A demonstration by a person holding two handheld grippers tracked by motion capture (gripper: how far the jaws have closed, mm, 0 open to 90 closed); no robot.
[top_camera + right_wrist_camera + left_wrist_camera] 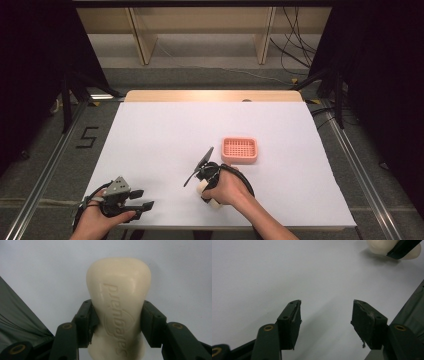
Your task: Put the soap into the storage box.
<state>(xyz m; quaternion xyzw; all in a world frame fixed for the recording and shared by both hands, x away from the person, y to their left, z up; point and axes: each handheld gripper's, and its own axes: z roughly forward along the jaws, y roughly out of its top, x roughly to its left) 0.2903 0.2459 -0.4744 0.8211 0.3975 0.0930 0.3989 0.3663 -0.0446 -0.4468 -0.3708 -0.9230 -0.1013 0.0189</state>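
A cream bar of soap (119, 300) with embossed lettering is pinched between the two black jaws of my right gripper (117, 323), which is shut on it. In the high view that gripper (209, 194) is at the table's front centre, and the soap (202, 188) peeks out beside the hand. A pink slotted soap dish (239, 150) sits empty just beyond it, to the right. My left gripper (142, 199) rests at the front left, jaws apart; in its own view the left gripper (325, 315) is open over bare white surface, with the soap (382, 247) far off.
A white sheet covers the table (165, 130), with a wooden strip (210, 95) along its far edge. The table's front edge and the dark floor (17, 322) lie close to both grippers. Shelving and cables stand beyond the table.
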